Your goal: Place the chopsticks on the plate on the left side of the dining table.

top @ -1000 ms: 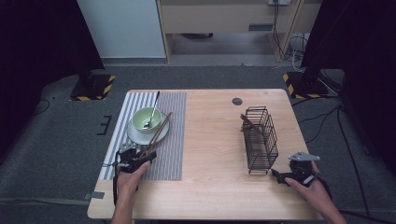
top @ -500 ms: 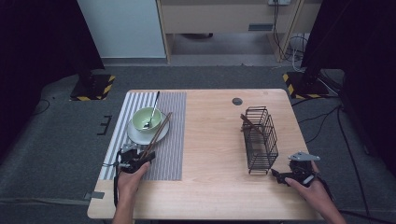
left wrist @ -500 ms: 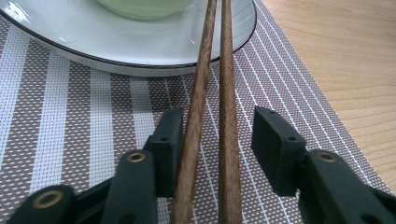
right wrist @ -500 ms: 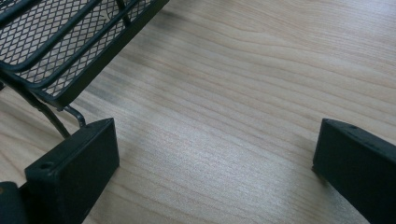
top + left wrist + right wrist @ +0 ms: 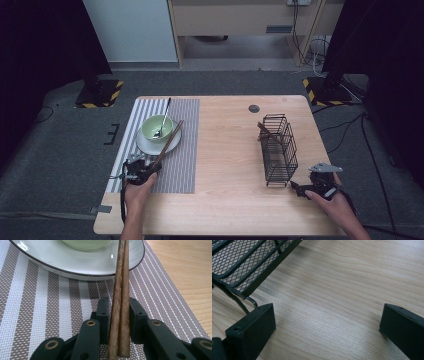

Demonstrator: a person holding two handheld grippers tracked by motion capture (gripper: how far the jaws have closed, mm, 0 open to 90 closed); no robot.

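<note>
change: left gripper [image 5: 148, 169] jaws have just been closing, now pinching the chopsticks [image 5: 167, 145] between them; both hands same spot as a second ago
left gripper: near front-left table corner, on the striped placemat [image 5: 182, 165], just short of plate [image 5: 145, 145]
chopsticks: pair side by side, near ends in the jaws, far ends leaning on plate rim beside green bowl [image 5: 156, 127]; spoon [image 5: 163, 120] in bowl
mat edge: left strip close to table edge, little room
middle: bare wood between mat and wire rack [image 5: 278, 150], open room
right gripper [image 5: 300, 190]: jaws spread wide, nothing between, just beside rack's near corner [image 5: 249, 293]
right edge: table edge near that hand
</note>
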